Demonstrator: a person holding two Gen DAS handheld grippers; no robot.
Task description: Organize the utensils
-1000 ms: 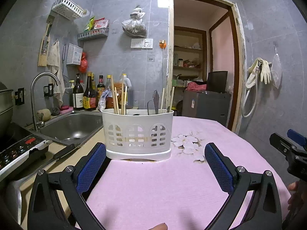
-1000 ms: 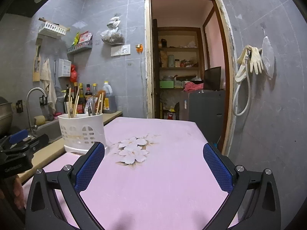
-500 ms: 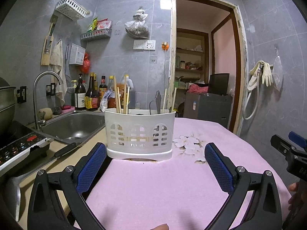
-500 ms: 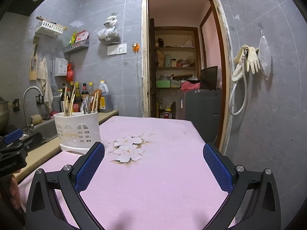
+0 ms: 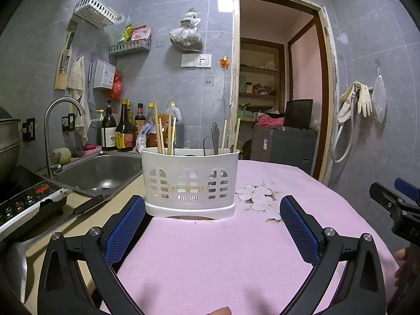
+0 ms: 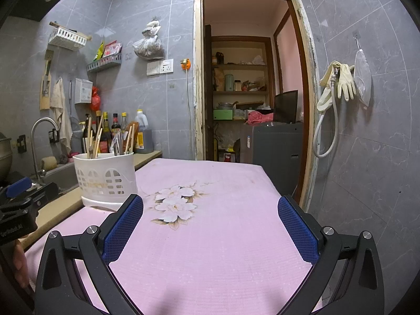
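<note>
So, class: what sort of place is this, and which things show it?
Most likely a small home kitchen: a steel sink with a curved tap, sauce bottles beside it, and a white utensil holder with chopsticks.

The pink tablecloth (image 6: 210,249) lies bare across the centre and lower frame of the right wrist view, with only the white utensil holder (image 6: 106,181) standing at centre left.

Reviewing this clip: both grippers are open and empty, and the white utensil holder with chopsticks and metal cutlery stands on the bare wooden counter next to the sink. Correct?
Not quite. The white utensil holder stands on the pink cloth, at its edge nearest the sink, as the left wrist view shows. The rest holds: left gripper and right gripper are open and empty, and chopsticks and metal cutlery are inside.
</note>
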